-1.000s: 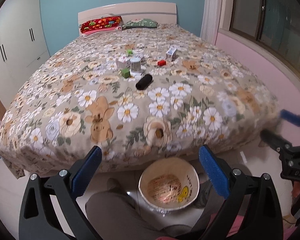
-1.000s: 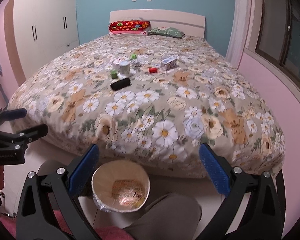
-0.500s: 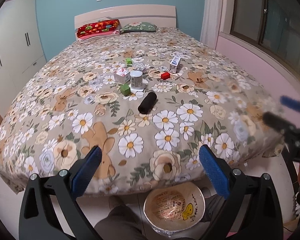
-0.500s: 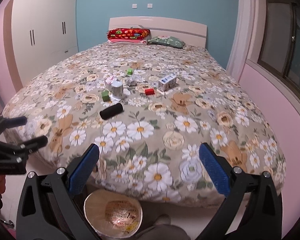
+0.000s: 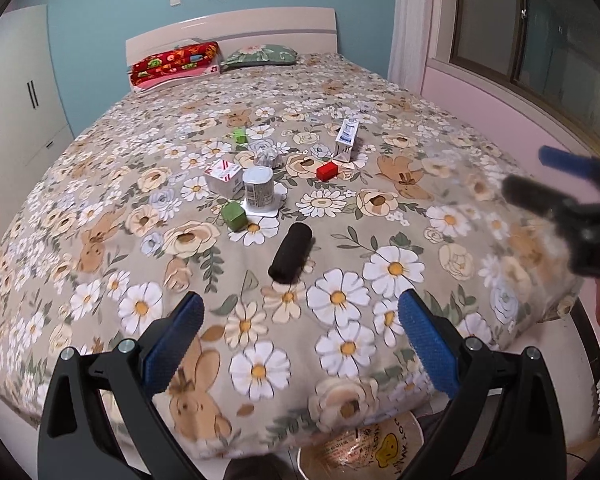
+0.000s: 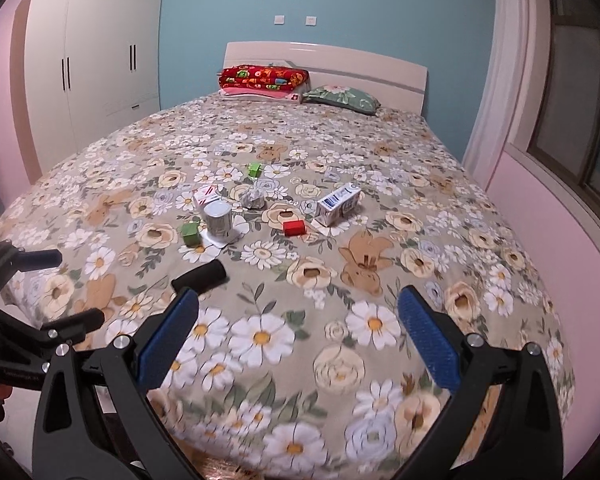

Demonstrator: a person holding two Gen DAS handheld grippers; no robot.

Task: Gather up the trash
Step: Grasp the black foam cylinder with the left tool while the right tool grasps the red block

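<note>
Trash lies mid-bed on a floral bedspread [image 5: 100, 216]: a black cylinder [image 5: 291, 253] [image 6: 199, 276], a grey can [image 5: 257, 189] [image 6: 217, 219], a white-red box [image 5: 223, 176], two green cubes [image 5: 233, 216] [image 5: 239, 135], a red block [image 5: 326, 170] [image 6: 293, 227], a blue-white carton [image 5: 346, 139] [image 6: 338, 204] and a foil ball [image 5: 266, 158]. A paper trash bowl [image 5: 364, 452] sits on the floor below the bed's foot. My left gripper [image 5: 300, 340] is open and empty, just short of the black cylinder. My right gripper [image 6: 298, 336] is open and empty over the bed's near part.
Red and green pillows [image 6: 264, 77] lie by the white headboard [image 6: 340, 60]. A white wardrobe [image 6: 96, 56] stands left, a pink wall with a window [image 6: 572, 100] right. Each gripper shows in the other's view [image 5: 564, 208] [image 6: 28, 300].
Both grippers have risen and moved forward over the bed's foot toward the trash. The bowl has slid to the bottom edge of the left view and almost out of the right view.
</note>
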